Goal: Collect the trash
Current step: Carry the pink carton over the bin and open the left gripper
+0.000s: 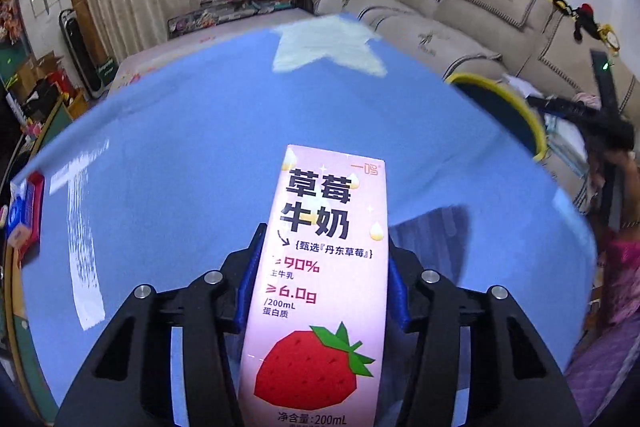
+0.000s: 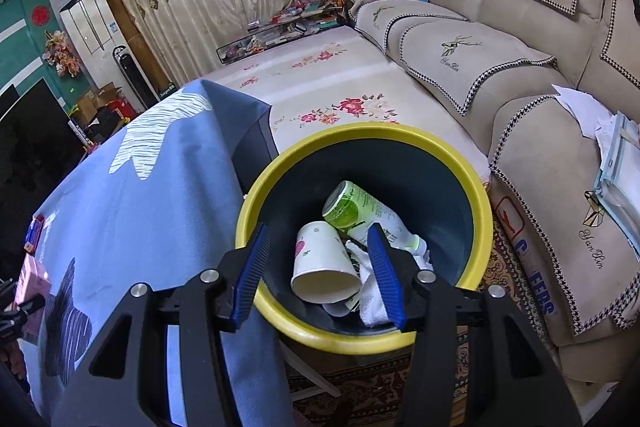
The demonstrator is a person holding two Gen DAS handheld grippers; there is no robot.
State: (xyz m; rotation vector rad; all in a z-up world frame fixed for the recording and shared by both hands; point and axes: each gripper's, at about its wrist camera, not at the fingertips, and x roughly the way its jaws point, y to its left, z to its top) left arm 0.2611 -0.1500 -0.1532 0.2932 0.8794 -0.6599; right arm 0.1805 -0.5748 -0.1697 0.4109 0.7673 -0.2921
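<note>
Left gripper (image 1: 320,267) closed on a pink milk carton (image 1: 320,267) standing lengthwise between its pads above the blue tablecloth (image 1: 180,147), the yellow-rimmed bin (image 1: 516,107) at right of frame; right gripper (image 2: 320,267), half open and empty, hovers over that bin (image 2: 360,339).

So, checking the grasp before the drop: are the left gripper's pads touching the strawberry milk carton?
Touching. The left wrist view shows both blue pads pressed flush against the carton's sides, no gap.
</note>
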